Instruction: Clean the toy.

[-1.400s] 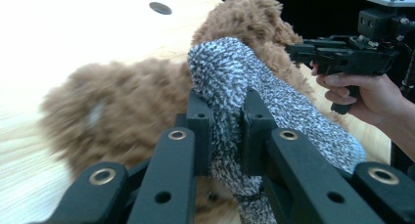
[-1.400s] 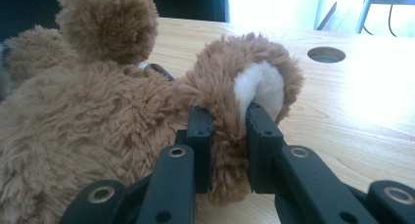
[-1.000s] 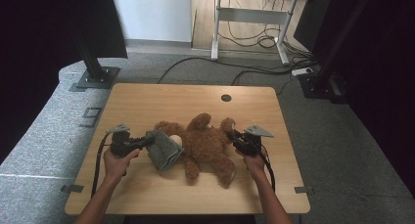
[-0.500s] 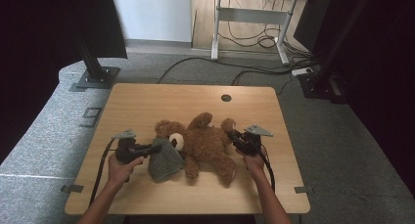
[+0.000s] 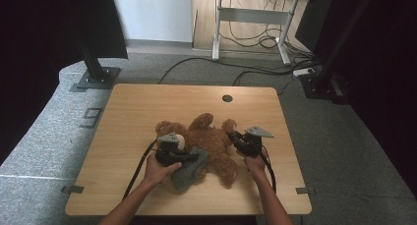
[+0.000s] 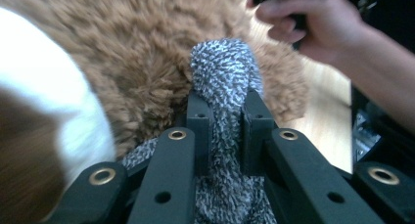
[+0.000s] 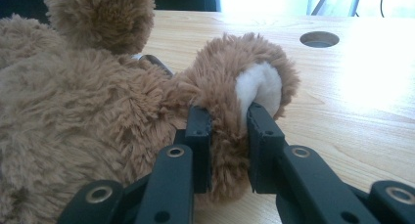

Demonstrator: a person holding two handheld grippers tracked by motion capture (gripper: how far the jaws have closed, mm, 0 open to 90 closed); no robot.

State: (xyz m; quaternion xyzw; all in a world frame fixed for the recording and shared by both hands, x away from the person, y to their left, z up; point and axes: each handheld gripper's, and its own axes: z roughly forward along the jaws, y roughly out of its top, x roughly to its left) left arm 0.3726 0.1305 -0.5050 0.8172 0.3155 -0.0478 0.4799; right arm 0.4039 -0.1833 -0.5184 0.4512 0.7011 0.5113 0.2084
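Centrally, teddy bear (image 5: 211, 141) lies between both claws, table (image 5: 147, 102) edges well apart.

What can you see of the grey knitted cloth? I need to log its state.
The grey knitted cloth looks like soft, speckled grey-and-white wool. The left gripper is shut on it, bunching it between the jaws. In the high view it lies crumpled over the teddy bear, trailing toward the table's near edge.
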